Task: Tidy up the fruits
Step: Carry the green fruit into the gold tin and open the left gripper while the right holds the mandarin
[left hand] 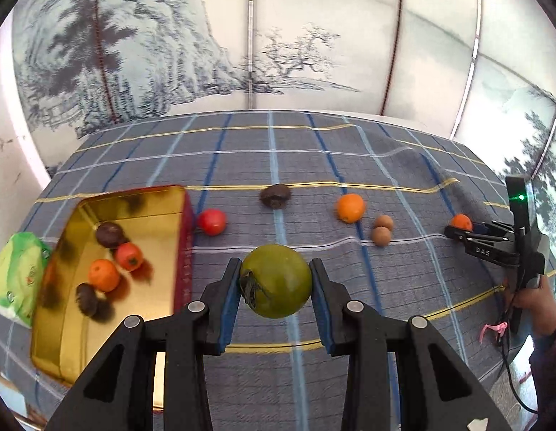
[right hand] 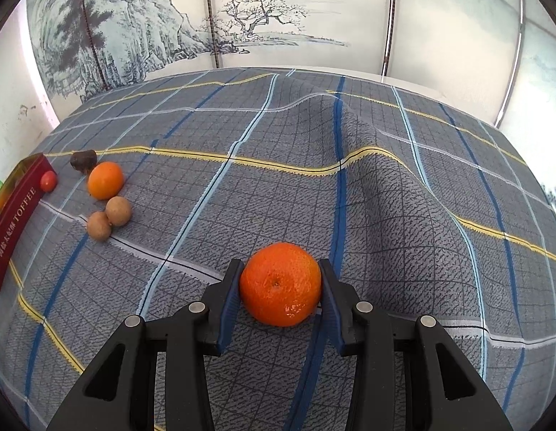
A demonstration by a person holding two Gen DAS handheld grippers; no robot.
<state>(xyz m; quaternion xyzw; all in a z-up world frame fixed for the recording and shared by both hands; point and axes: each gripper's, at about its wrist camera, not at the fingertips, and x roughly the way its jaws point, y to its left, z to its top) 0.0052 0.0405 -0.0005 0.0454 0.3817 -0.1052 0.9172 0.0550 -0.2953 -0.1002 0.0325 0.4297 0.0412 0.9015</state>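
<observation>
Now the left gripper [left hand: 276, 283] clamps a green fruit [left hand: 276, 281], raised above the checked cloth [left hand: 349, 151]. Its target, the gold tin [left hand: 159, 215], lies just to the gripper's left. Far right, the right gripper [right hand: 279, 287] pinches an orange [right hand: 280, 283] resting on the cloth.

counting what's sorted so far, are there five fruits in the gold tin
No, the gold tin holds four: two dark fruits, a red one and an orange one.
</observation>
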